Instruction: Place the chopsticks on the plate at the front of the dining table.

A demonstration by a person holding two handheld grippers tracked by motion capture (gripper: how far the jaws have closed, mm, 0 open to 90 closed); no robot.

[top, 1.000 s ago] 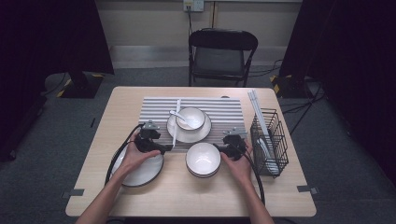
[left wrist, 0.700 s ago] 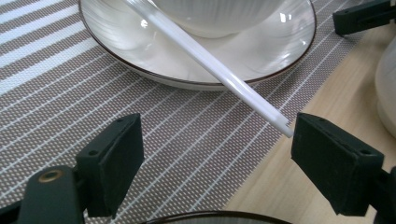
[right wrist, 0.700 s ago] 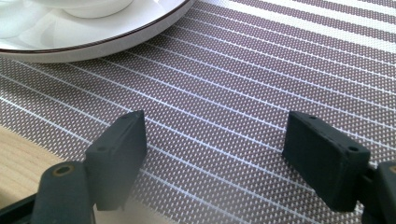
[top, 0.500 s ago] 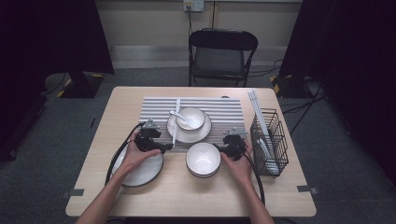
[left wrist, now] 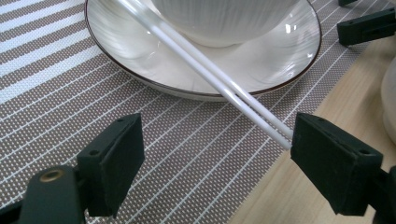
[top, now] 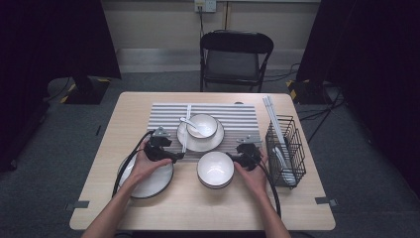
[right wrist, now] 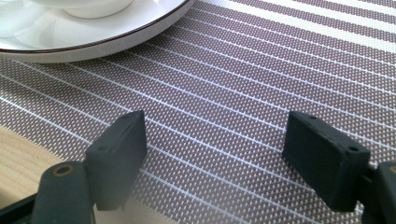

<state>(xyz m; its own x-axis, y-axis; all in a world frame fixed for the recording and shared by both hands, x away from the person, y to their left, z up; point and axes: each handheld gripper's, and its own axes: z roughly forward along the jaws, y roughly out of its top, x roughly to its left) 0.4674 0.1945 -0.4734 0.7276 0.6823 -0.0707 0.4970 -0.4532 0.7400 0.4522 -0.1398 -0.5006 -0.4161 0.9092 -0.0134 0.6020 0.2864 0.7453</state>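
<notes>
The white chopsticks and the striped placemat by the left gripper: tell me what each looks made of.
The pair of white chopsticks looks like smooth glossy plastic or melamine: uniform white with a soft sheen, though glazed ceramic cannot be ruled out. The grey-brown placemat with white stripes looks like a woven vinyl or similar synthetic mesh, matte, with a fine dotted weave showing close up. The left gripper stands open over both.

Bright even overhead light on table, dark surroundings, soft shadows, plate glare, blurred near edges

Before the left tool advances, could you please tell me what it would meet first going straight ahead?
Probably the white chopsticks lying across the saucer's rim; their near ends already reach the open left tool, though height is unclear.
</notes>
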